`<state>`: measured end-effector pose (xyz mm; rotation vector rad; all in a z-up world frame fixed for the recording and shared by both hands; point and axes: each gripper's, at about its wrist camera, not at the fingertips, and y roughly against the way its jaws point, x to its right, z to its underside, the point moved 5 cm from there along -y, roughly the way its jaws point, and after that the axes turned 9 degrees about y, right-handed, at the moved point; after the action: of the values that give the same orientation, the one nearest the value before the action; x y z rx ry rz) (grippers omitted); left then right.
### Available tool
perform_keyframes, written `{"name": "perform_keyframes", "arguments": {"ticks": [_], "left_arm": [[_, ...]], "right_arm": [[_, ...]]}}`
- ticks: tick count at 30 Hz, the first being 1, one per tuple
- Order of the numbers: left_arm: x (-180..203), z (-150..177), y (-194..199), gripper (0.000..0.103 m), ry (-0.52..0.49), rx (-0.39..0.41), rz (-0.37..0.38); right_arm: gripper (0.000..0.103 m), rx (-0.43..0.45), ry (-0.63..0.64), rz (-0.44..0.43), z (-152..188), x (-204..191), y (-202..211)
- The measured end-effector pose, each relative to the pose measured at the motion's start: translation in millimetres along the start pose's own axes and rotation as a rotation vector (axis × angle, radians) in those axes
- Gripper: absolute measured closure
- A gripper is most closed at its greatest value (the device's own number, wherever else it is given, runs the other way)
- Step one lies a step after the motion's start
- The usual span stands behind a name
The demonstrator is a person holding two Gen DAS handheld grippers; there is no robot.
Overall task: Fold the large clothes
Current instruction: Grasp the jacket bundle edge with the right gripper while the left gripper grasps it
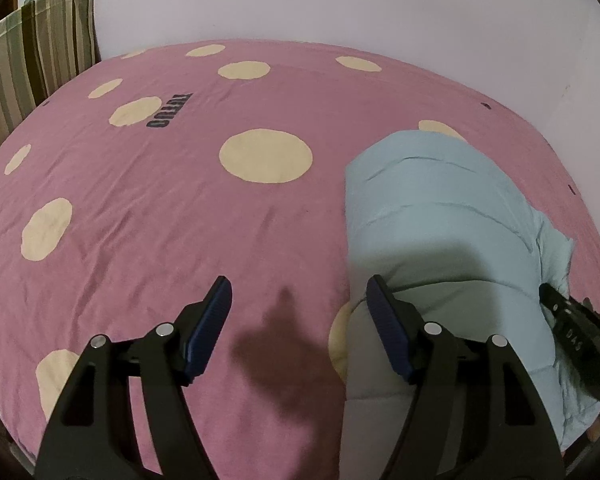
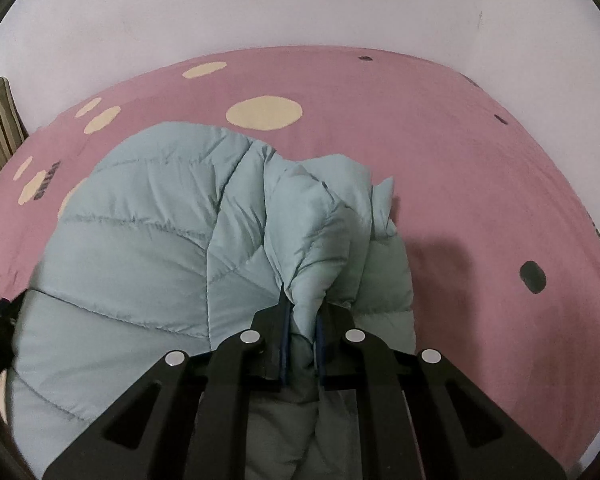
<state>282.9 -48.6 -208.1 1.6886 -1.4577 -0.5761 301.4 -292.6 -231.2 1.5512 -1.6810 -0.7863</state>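
The pale-blue puffer jacket (image 2: 140,248) lies bunched on the bed (image 2: 480,184), near its right side. The right claw (image 2: 300,344) pinches a thick fold; slippery padding may slide out. The left claw (image 1: 298,320) gapes empty, beside the jacket's left edge.

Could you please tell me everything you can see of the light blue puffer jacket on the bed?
The puffer jacket is pale blue, quilted in stitched, padded-looking panels, with a smooth, slightly shiny shell. It lies bunched and partly folded on the pink spotted bedsheet. The right gripper is shut on a raised fold of it. The left gripper is open beside its edge, one finger close against it.
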Motion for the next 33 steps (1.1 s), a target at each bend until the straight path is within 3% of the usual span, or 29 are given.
{"name": "perform_keyframes", "arguments": {"ticks": [8, 20, 30, 33], "left_arm": [[-7.6, 2.5, -9.7, 0.033, 0.052, -0.045, 0.008], [-10.0, 5.8, -0.8, 0.033, 0.058, -0.039, -0.005], [-13.5, 0.5, 10.7, 0.033, 0.08, -0.029, 0.009], [-13.8, -2.3, 21.2, 0.033, 0.089, -0.017, 0.024]], "right_arm": [[0.092, -0.014, 0.003, 0.01, 4.9, -2.3, -10.4], [0.091, 0.023, -0.011, 0.005, 0.4, 1.6, 19.3], [0.086, 0.046, -0.04, 0.01, -1.0, 7.5, 37.0], [0.079, 0.074, -0.053, 0.017, -3.3, 11.8, 55.6]]}}
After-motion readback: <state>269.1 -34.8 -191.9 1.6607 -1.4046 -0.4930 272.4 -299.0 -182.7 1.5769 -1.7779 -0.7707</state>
